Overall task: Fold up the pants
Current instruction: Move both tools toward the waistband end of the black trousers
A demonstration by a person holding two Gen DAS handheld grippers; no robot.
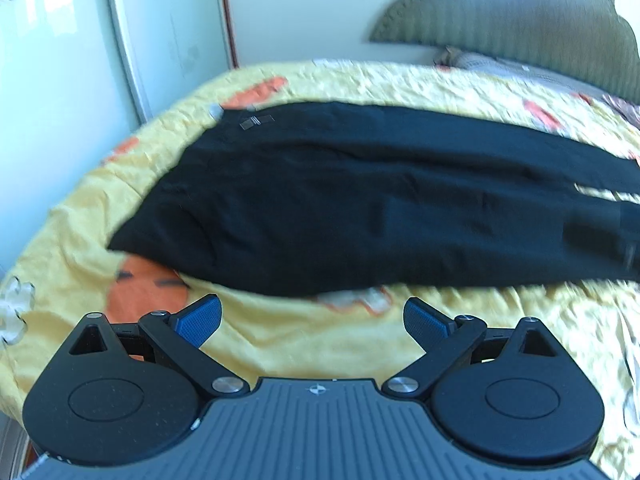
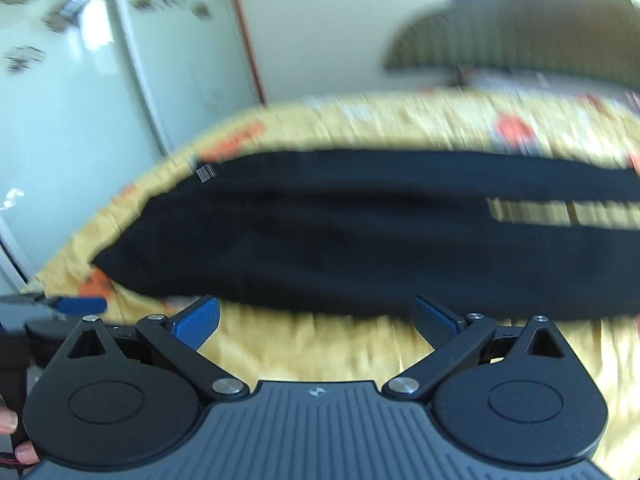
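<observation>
Pants (image 1: 360,200), black, lie spread flat across a bed (image 1: 320,352) covered by a yellow quilt with orange patches. The waist is at the left, marked by a small label (image 1: 256,121) near its far corner, and the two legs run off to the right with a strip of yellow showing between them in both views.

The left gripper (image 1: 312,320) hovers over bare quilt just on the near side of the pants' near edge, its blue fingers (image 1: 200,320) spread wide and holding nothing. The right gripper (image 2: 316,320) sits likewise near the same edge, fingers (image 2: 196,322) wide apart and empty. A blue tip at the left edge of the right view is probably the other gripper. Both views are blurred.

Nothing is folded yet, so this looks like the approach for the first fold. The next move likely calls for each gripper to close on the near edge, one toward the waist and one along the leg, and carry that leg over onto the far one.

Beyond the bed stand a pale wardrobe (image 1: 72,40) on the left and a green headboard (image 1: 520,20) at the far right.
</observation>
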